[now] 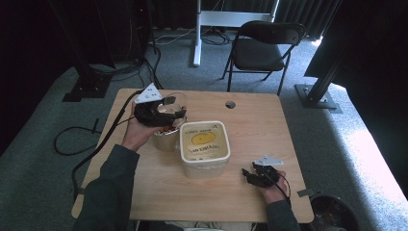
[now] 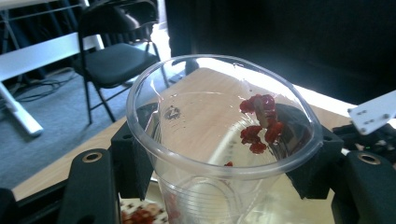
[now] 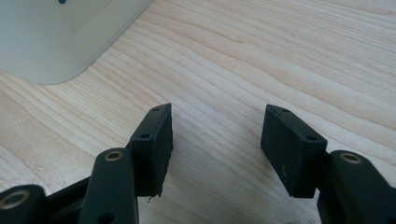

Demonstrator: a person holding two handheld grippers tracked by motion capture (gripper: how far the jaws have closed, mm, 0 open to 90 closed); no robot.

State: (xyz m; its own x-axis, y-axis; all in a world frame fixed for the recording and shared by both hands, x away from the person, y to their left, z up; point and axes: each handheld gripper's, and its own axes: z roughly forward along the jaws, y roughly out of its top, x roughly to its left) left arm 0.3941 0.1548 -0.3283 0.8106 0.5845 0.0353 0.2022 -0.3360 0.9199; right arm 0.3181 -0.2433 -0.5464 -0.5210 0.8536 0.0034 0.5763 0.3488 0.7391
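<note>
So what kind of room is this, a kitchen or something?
More likely a lab or studio: a small wooden table on grey carpet, black curtains around it, a folding chair and loose cables on the floor.

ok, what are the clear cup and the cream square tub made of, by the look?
Clear round cup: looks like thin transparent plastic, glossy; the wooden table shows through its ridged wall, where red bits cling. It sits between the left hand-held gripper jaws. Cream square tub: probably opaque plastic, satin; rounded corners, matt sheen.
</note>
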